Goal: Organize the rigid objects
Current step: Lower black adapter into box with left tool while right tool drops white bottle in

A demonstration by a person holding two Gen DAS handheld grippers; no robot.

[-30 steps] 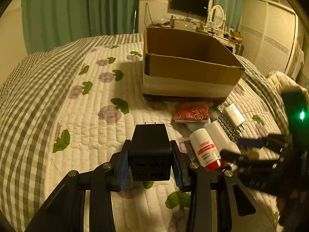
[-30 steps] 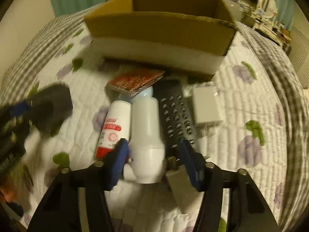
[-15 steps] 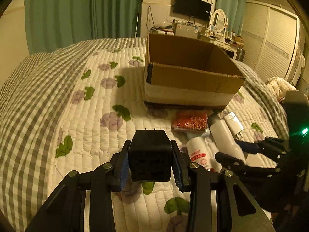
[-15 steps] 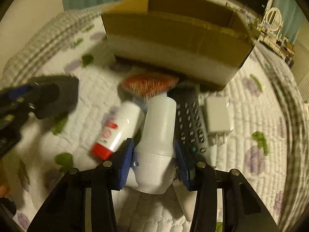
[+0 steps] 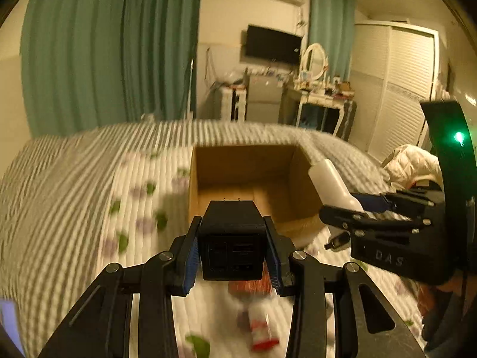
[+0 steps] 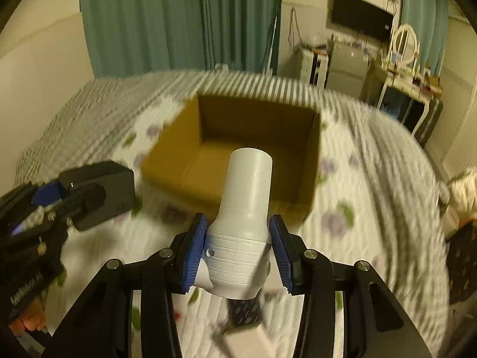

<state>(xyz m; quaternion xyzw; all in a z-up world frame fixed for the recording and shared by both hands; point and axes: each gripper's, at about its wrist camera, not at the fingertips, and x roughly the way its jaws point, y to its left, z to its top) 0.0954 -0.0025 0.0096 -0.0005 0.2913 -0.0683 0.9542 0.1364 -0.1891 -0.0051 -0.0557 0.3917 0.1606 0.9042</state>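
My left gripper [image 5: 234, 256] is shut on a black power adapter [image 5: 232, 238], held in the air in front of the open cardboard box [image 5: 208, 176] on the bed. My right gripper [image 6: 238, 250] is shut on a white plastic bottle-shaped object [image 6: 246, 208], raised above the quilt before the same box [image 6: 176, 146], which looks empty. The right gripper with the white object [image 5: 331, 179] shows at the right of the left wrist view; the left gripper with the adapter [image 6: 98, 191] shows at the left of the right wrist view.
On the quilt below lie a red-capped white bottle [image 5: 262, 328], an orange-red packet [image 5: 250, 286] and a dark remote [image 6: 247, 310] with a white charger [image 6: 256, 343]. A white bundle [image 5: 408, 161] lies at the bed's right edge. Furniture stands beyond the bed.
Both grippers have risen from the quilt and moved toward the box. The right gripper lifted the white object off the bed; the left still holds the adapter.
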